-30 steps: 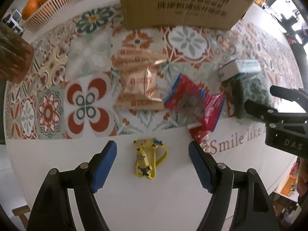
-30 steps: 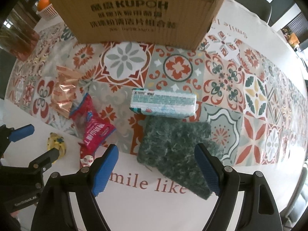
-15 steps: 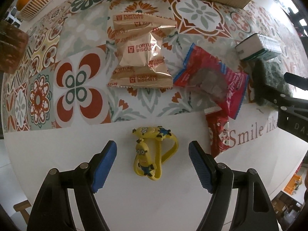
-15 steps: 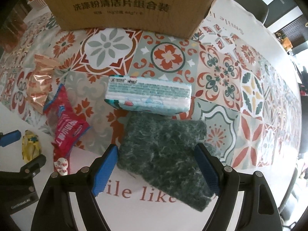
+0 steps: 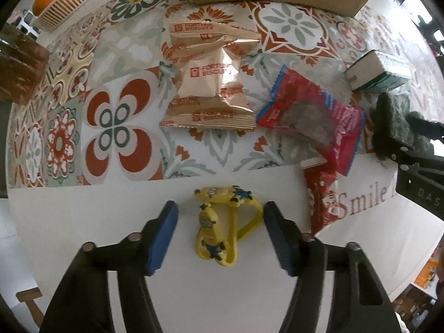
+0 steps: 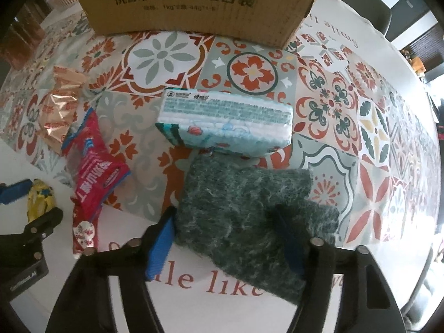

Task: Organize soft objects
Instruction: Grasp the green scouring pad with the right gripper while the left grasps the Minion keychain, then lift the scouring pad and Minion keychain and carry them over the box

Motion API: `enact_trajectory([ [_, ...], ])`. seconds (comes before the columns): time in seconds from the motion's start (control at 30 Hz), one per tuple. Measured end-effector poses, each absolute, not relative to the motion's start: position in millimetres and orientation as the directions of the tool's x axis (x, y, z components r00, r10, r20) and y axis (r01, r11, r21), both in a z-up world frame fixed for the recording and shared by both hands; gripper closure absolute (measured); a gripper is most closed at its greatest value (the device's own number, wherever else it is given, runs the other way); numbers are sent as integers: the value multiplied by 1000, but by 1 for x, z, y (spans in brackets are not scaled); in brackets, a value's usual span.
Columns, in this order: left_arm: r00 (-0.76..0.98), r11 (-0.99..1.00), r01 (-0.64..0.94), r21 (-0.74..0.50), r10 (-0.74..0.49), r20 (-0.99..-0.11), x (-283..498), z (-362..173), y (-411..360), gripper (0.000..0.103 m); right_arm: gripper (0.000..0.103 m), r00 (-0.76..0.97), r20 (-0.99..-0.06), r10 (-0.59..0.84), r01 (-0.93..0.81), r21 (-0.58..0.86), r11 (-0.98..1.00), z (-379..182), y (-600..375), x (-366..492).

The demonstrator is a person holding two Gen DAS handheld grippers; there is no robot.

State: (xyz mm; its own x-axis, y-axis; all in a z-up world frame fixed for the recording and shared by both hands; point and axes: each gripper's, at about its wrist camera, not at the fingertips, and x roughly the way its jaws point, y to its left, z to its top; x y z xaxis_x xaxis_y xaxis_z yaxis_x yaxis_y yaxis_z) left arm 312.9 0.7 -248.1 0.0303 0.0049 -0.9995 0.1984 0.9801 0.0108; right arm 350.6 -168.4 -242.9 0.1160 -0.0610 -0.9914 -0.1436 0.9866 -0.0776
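Around green cloth (image 6: 244, 205), right tool (image 6: 230, 238) lowered, narrower.

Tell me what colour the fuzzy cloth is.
Dark green flecked with white; the fuzzy cloth shows best in the right wrist view.

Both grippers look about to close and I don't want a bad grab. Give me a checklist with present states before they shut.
1. Left gripper open: ok.
2. Yellow minion toy lies between the left fingers, touching neither: ok.
3. Right gripper open: ok.
4. Green fuzzy cloth centred between the right fingers: not ok; the right finger sits over the cloth, not beyond its edge.
5. Tissue pack clear of the right fingers: ok, though it touches the cloth's far edge.
6. Red snack packet clear of the left fingers: ok.
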Motion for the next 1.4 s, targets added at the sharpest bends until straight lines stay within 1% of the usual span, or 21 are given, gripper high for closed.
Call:
enact_trajectory([
  [0.03, 26, 981, 194, -6, -12, -1000, 312, -248, 1, 54, 48, 127, -990, -60, -139, -77, 987, -241, -169, 349],
  [0.07, 28, 981, 195, -7, -13, -1000, 311, -246, -1, 56, 57, 137, -989, -54, -133, -72, 988, -238, -172, 347],
  [0.1, 32, 980, 200, -9, -16, -999, 309, -246, -2, 63, 61, 143, -989, -37, -126, -56, 990, -236, -174, 346],
  [0.13, 37, 978, 207, -12, -20, -999, 308, -245, -3, 65, 63, 146, -989, -11, -118, -29, 993, -235, -177, 344],
  [0.2, 37, 977, 210, -29, -37, -999, 306, -244, -5, 67, 68, 150, -989, 17, -105, 1, 994, -229, -177, 341],
  [0.23, 36, 976, 215, -45, -54, -998, 305, -243, -7, 69, 69, 151, -988, 31, -101, 15, 995, -228, -178, 340],
  [0.27, 35, 975, 217, -56, -65, -997, 304, -242, -9, 69, 70, 151, -987, 55, -91, 42, 995, -226, -181, 338],
  [0.33, 33, 973, 215, -88, -97, -995, 304, -241, -12, 69, 71, 152, -984, 93, -74, 83, 994, -224, -184, 334],
  [0.47, 52, 972, 212, -104, -118, -992, 298, -234, -17, 69, 72, 160, -977, 140, -52, 133, 990, -214, -190, 328],
  [0.63, 94, 971, 205, -122, -144, -985, 295, -212, -21, 69, 72, 189, -964, 186, -37, 183, 982, -205, -189, 307],
  [0.87, 160, 967, 208, -149, -184, -970, 296, -179, -28, 69, 72, 239, -939, 246, -18, 249, 968, -175, -199, 306],
  [1.13, 223, 957, 234, -172, -225, -949, 296, -159, -26, 69, 72, 284, -919, 274, -6, 284, 959, -156, -199, 300],
  [1.4, 274, 944, 266, -194, -267, -924, 293, -134, -32, 69, 72, 355, -889, 289, -3, 308, 951, -125, -202, 291],
])
